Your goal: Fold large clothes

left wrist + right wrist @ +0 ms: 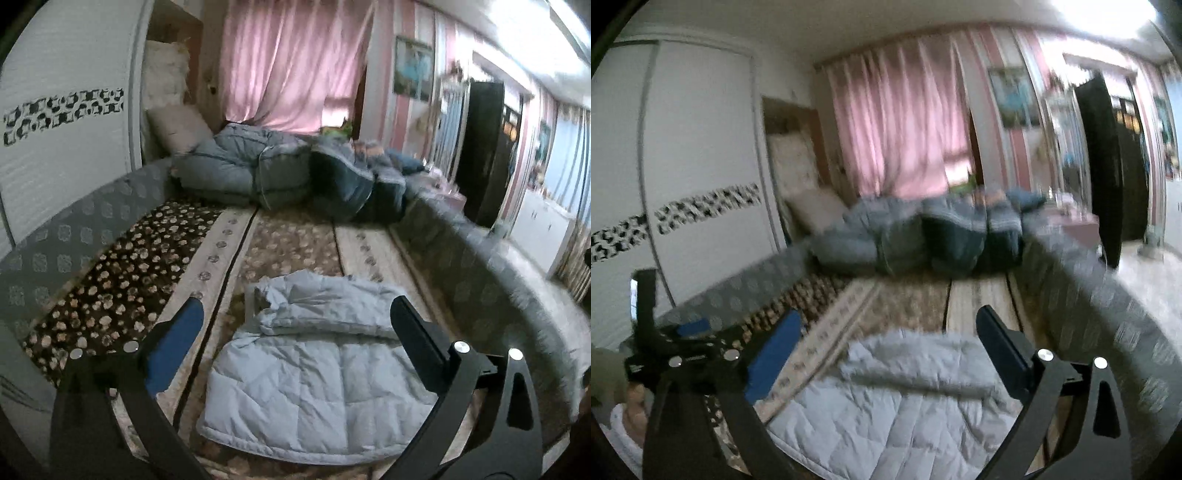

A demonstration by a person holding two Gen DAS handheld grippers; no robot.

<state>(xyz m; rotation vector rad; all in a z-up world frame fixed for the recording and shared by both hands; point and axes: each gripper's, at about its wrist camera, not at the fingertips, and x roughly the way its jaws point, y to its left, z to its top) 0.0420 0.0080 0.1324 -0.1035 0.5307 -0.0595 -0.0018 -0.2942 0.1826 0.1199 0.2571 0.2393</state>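
Observation:
A pale blue quilted jacket (314, 380) lies folded on the patterned bed cover, its far part doubled over into a thick fold (325, 306). My left gripper (295, 314) hovers above it, jaws wide open and empty. In the right wrist view the same jacket (897, 398) lies below my right gripper (886, 328), which is also wide open and empty. The left gripper (694, 332) shows at the left edge of that view, held in a hand.
Patterned blanket (288, 243) covers the bed. A heap of grey-blue duvets (280, 173) and a pillow (177, 127) lie at the far end. White wardrobe (62, 147) stands left, pink curtains (291, 66) behind, the bed's grey edge (480, 258) and floor right.

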